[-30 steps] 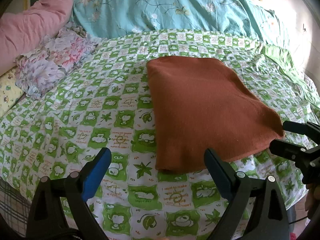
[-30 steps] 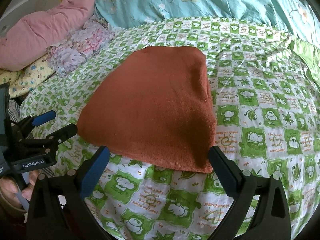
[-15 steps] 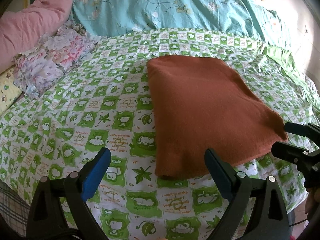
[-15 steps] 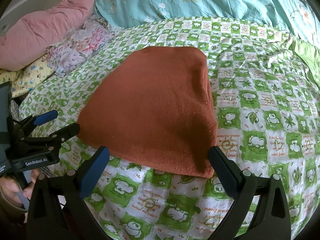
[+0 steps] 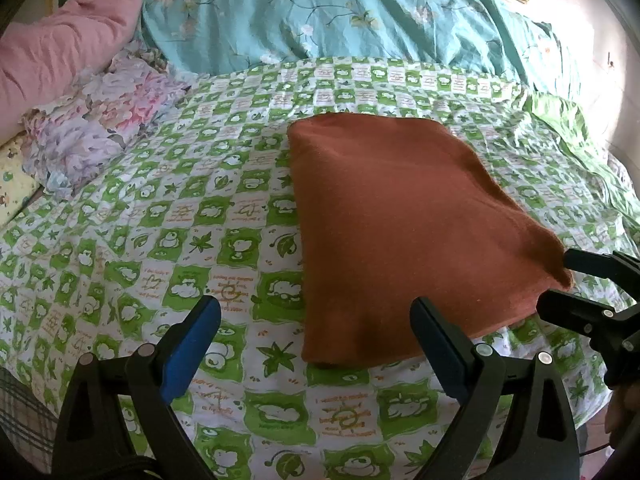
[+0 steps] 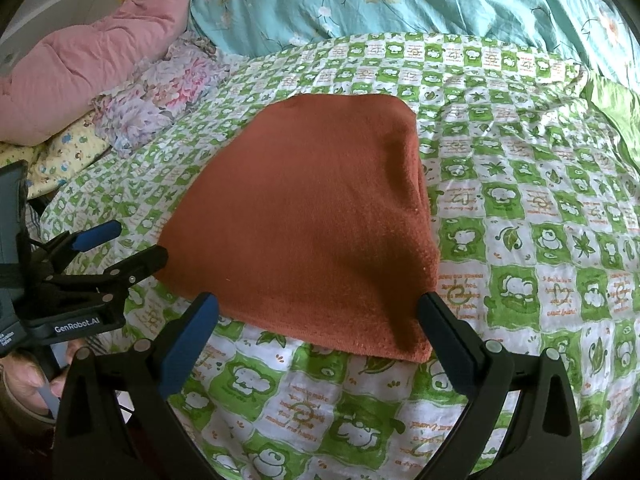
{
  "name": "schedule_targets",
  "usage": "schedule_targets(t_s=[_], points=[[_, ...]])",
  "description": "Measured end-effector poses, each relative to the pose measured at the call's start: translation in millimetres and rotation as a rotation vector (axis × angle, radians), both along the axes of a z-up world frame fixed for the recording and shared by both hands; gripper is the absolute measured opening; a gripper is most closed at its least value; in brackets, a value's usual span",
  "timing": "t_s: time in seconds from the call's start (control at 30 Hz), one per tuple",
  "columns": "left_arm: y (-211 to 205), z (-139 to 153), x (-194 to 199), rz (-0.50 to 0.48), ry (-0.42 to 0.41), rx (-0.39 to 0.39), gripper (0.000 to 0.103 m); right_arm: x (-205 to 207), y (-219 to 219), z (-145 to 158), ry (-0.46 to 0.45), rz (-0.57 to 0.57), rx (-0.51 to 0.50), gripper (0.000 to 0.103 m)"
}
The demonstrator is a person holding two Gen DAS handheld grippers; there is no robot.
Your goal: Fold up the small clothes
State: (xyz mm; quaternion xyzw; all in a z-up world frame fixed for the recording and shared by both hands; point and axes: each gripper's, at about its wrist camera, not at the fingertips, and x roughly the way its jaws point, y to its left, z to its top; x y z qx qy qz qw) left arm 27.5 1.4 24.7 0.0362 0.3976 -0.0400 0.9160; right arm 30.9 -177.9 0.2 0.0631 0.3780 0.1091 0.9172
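Observation:
A folded rust-brown garment (image 5: 404, 224) lies flat on the green-and-white checked bedsheet (image 5: 180, 240); it also shows in the right wrist view (image 6: 312, 224). My left gripper (image 5: 316, 328) is open and empty, just short of the garment's near left corner. My right gripper (image 6: 320, 324) is open and empty, its jaws either side of the garment's near edge, above the sheet. The right gripper also shows in the left wrist view (image 5: 560, 284), at the garment's right corner. The left gripper shows in the right wrist view (image 6: 124, 244).
A teal floral duvet (image 5: 340, 12) lies along the back. A pink quilt (image 5: 60, 48) and a floral cloth (image 5: 100, 120) lie at the back left. A green cloth (image 5: 576, 132) lies at the right. The bed edge is close below both grippers.
Both grippers have moved slightly forward toward the garment's near edge. The garment has not moved and both stay open.

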Motion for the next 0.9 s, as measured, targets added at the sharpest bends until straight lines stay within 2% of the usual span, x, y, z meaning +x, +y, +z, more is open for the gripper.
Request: schedule_targets(t_s=[0.9], points=[[-7.5,4.8,-3.0,-0.005,-0.010,-0.003,0.096,-0.3,3.7,4.8,-0.007,-0.003,0.017,0.100]])
